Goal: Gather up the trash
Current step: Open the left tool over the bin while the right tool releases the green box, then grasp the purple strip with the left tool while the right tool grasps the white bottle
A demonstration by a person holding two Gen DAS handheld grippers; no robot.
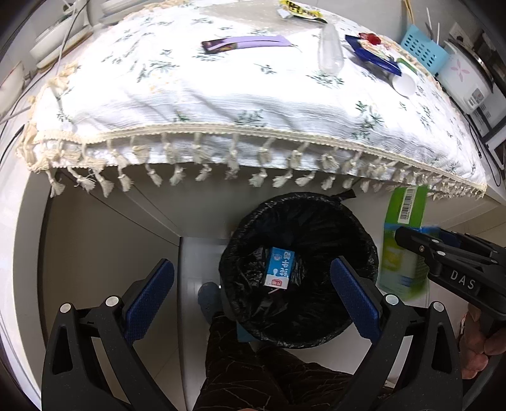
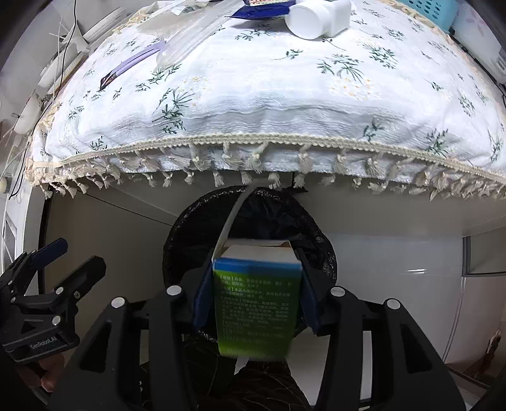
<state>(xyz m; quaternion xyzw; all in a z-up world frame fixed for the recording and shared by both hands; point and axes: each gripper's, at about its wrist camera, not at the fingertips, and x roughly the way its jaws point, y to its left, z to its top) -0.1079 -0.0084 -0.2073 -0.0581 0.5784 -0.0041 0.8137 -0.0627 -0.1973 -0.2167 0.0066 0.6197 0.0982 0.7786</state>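
Note:
A black-lined trash bin [image 1: 316, 234] stands on the floor below the table edge, with a small blue and white carton [image 1: 280, 267] lying inside. My left gripper [image 1: 253, 295] is open and empty above the bin. My right gripper [image 2: 254, 289] is shut on a green and white box [image 2: 256, 303] with its top flap open, held over the bin [image 2: 196, 218]. The box also shows in the left wrist view [image 1: 403, 234] just right of the bin. On the table lie a purple wrapper [image 1: 249, 42], a clear plastic bottle [image 1: 330, 50], a blue packet [image 1: 370, 55] and a white bottle [image 2: 316, 15].
The table carries a white floral cloth [image 1: 221, 95] with a tasselled fringe hanging above the bin. A yellow wrapper [image 1: 300, 9] lies at the far edge. A blue basket [image 1: 423, 49] and a rice cooker [image 1: 468, 79] stand at the right. The person's leg [image 1: 253, 363] is beside the bin.

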